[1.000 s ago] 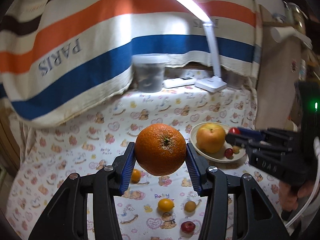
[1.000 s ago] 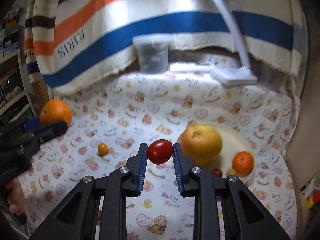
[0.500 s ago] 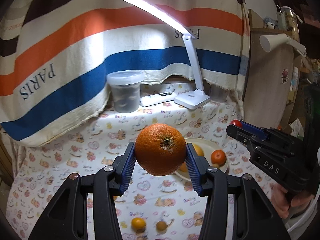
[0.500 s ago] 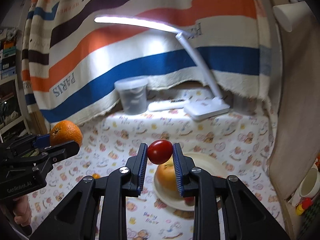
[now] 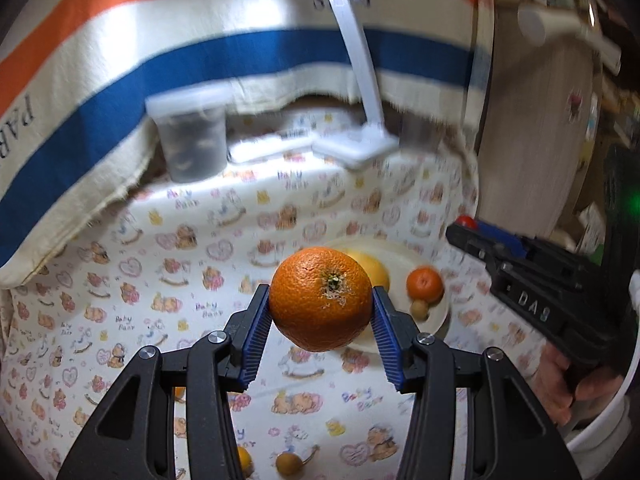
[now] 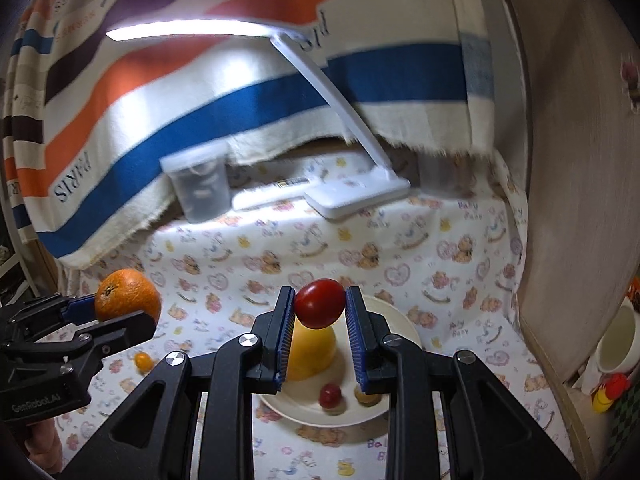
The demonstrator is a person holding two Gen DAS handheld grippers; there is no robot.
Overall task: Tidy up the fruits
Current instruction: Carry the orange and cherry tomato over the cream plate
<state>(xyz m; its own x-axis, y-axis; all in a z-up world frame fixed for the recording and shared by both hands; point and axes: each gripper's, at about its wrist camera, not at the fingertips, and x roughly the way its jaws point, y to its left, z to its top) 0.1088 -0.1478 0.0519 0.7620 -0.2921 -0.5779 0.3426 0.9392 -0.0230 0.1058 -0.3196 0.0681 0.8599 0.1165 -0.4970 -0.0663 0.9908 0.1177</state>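
Above the tablecloth (image 5: pixel 224 240), the left gripper (image 5: pixel 320 320) pinches an orange (image 5: pixel 320 298) in the air; the right gripper (image 6: pixel 320 326) pinches a tomato (image 6: pixel 320 303) over the plate (image 6: pixel 396 320).

Orange fruit (image 5: pixel 320 298), red tomato (image 6: pixel 320 309), cream plate (image 6: pixel 394 322), tablecloth (image 5: pixel 192 264) — white, bear-printed, blanket (image 6: pixel 240 92) — orange, blue, cream stripes

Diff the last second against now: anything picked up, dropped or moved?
Nothing grabbed or released. Both views swung: they tilted up toward the striped cloth, and now dip back down toward the plate. Left gripper stays shut on the orange, right gripper on the red tomato, both held above the table. Fruit on the plate and cloth looks unmoved.
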